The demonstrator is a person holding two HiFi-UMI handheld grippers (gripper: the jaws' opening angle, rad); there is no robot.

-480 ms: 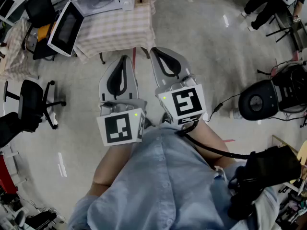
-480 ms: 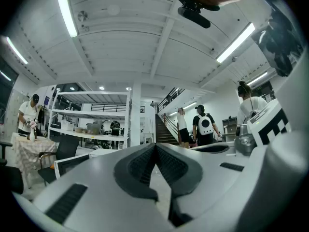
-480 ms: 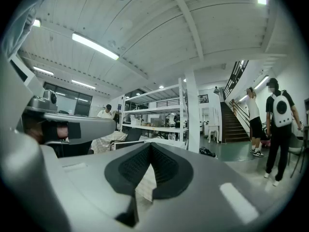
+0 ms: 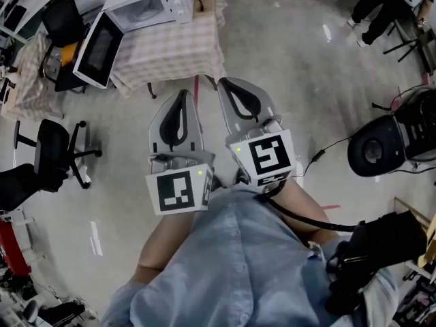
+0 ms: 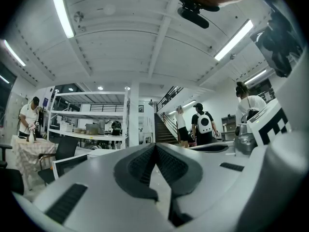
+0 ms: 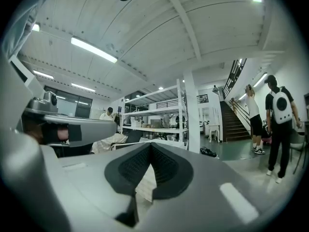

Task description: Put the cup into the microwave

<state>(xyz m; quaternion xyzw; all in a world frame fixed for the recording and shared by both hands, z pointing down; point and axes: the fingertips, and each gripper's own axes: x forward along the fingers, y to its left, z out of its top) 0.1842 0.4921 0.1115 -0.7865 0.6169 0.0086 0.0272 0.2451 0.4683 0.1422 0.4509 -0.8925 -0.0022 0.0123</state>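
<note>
Both grippers are held level, close in front of the person's light blue shirt point(image 4: 238, 264). The left gripper point(image 4: 178, 95) has its jaws pressed together with nothing between them, and the right gripper point(image 4: 228, 82) is closed the same way and holds nothing.

The only print I can make out is the black-and-white square pattern on the left marker cube point(image 4: 178, 191) and on the right marker cube point(image 4: 266, 154). These are coded blocks, not letters. Any badge on the microwave point(image 4: 146, 5) is too small to read.

The white microwave sits at the far side of a table point(image 4: 177, 50) draped in a checked cloth, up at the left of the head view. Its door point(image 4: 99, 48) is swung open and hangs out past the table's left edge. I cannot pick out the cup in any view.

A stretch of bare concrete floor point(image 4: 286, 60) lies between the gripper tips and the hanging cloth at the table's near edge. To the left, a black office chair point(image 4: 54, 148) stands well clear of that stretch. To the right, a round black machine point(image 4: 375, 152) sits with a cable point(image 4: 323, 152) trailing across the floor towards the person.

In the right gripper view, a shelving rack point(image 6: 154, 115) stands in the background. Two people point(image 6: 277, 124) stand near a staircase point(image 6: 236, 120), far off.
</note>
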